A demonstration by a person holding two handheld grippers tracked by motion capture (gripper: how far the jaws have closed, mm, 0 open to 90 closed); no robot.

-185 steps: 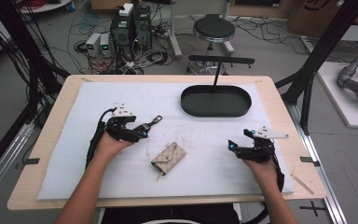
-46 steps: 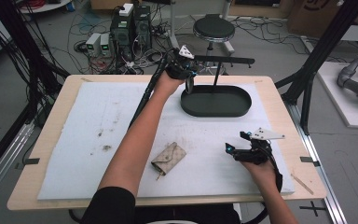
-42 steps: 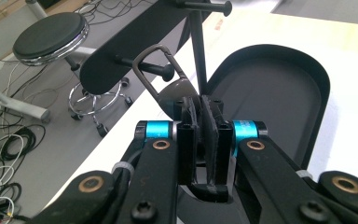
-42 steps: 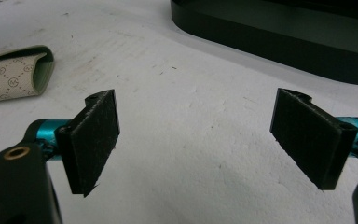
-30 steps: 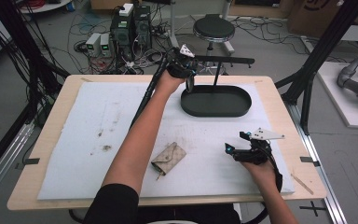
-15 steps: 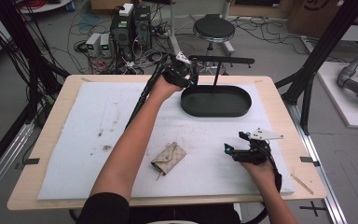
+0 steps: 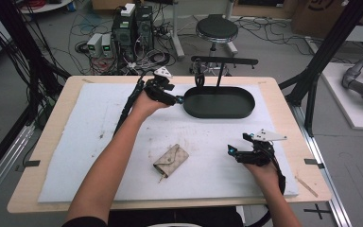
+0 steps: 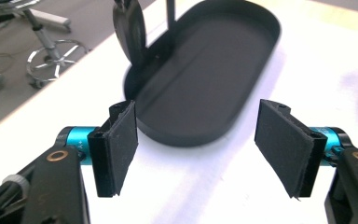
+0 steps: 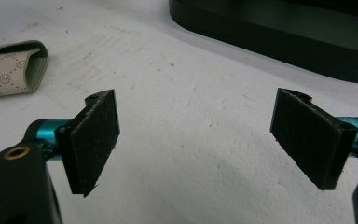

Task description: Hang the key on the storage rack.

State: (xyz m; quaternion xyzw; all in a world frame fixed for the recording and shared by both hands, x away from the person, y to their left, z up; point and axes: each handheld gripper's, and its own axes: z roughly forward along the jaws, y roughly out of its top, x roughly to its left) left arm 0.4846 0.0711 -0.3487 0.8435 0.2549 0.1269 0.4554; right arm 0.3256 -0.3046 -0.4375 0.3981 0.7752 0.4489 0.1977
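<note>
Left gripper [image 8: 196, 149], jaws just opened with nothing between, faces the bare black tray [image 8: 205, 88].

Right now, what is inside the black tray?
The black tray looks bare inside; a post rises from its far edge, with a dark thing hanging over the rim. The left tongs cover a sliver of its near end.

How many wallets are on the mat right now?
1. The beige patterned wallet lies flat near the mat's front middle, between the two hands, apart from the black oval tray.
</note>
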